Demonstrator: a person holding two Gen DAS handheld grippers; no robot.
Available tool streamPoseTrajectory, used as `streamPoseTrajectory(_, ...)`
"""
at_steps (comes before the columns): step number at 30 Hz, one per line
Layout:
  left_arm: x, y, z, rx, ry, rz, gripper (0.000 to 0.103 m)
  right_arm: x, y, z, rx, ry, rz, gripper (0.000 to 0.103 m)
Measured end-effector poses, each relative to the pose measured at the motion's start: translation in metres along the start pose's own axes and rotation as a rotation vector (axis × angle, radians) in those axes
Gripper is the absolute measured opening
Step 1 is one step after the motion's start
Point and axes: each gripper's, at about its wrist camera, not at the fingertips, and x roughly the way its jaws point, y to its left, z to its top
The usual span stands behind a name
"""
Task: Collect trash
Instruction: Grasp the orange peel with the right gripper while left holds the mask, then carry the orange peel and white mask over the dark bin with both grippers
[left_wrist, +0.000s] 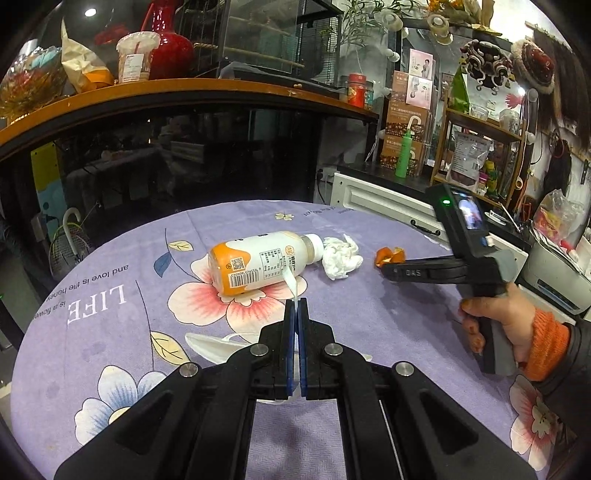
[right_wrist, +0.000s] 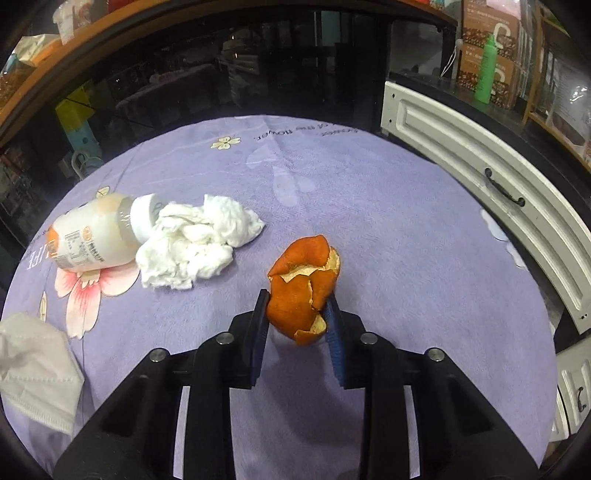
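Right wrist view: the right gripper (right_wrist: 297, 314) pinches the orange peel (right_wrist: 301, 288) on the purple tablecloth (right_wrist: 406, 240).
Left gripper (left_wrist: 297, 306) is clamped tight on a thin white strap (left_wrist: 291, 286), apparently from the face mask (left_wrist: 214, 349). Curled and brittle, the peel could crack or slip free on lifting; bottle (right_wrist: 92, 236) and crumpled tissue (right_wrist: 192, 243) lie uncollected nearby.

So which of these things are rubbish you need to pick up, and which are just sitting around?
Rubbish to collect:
- orange peel, between the right gripper's fingers
- crumpled tissue
- empty bottle, lying on its side
- face mask, its strap pinched in the left gripper

Just sitting around:
- green bottle on the counter
- red vase on the shelf
- flowered tablecloth
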Motion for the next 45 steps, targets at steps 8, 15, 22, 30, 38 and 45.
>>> streamPoseTrajectory(8, -0.001, -0.013, -0.001, 0.038, 0.006, 0.021, 0.003, -0.056, -0.008, -0.035, 0.000, -0.038, 0.068, 0.029)
streamPoseTrajectory(15, -0.029, -0.041, -0.003, 0.064, -0.013, -0.003, 0.003, -0.116, -0.018, -0.080, 0.027, -0.079, 0.126, 0.029)
streamPoseTrajectory(22, -0.072, -0.081, -0.011, 0.096, -0.042, -0.052, 0.003, -0.172, -0.030, -0.132, 0.032, -0.128, 0.117, 0.029)
streamPoseTrajectory(30, -0.106, -0.142, -0.036, 0.143, -0.042, -0.147, 0.003, -0.237, -0.062, -0.199, 0.057, -0.184, 0.060, 0.029)
streamPoseTrajectory(38, -0.121, -0.201, -0.059, 0.181, -0.012, -0.261, 0.003, -0.283, -0.100, -0.263, 0.097, -0.207, -0.034, 0.029)
streamPoseTrajectory(45, -0.130, -0.241, -0.076, 0.215, 0.012, -0.335, 0.003, -0.302, -0.134, -0.308, 0.191, -0.200, -0.054, 0.029)
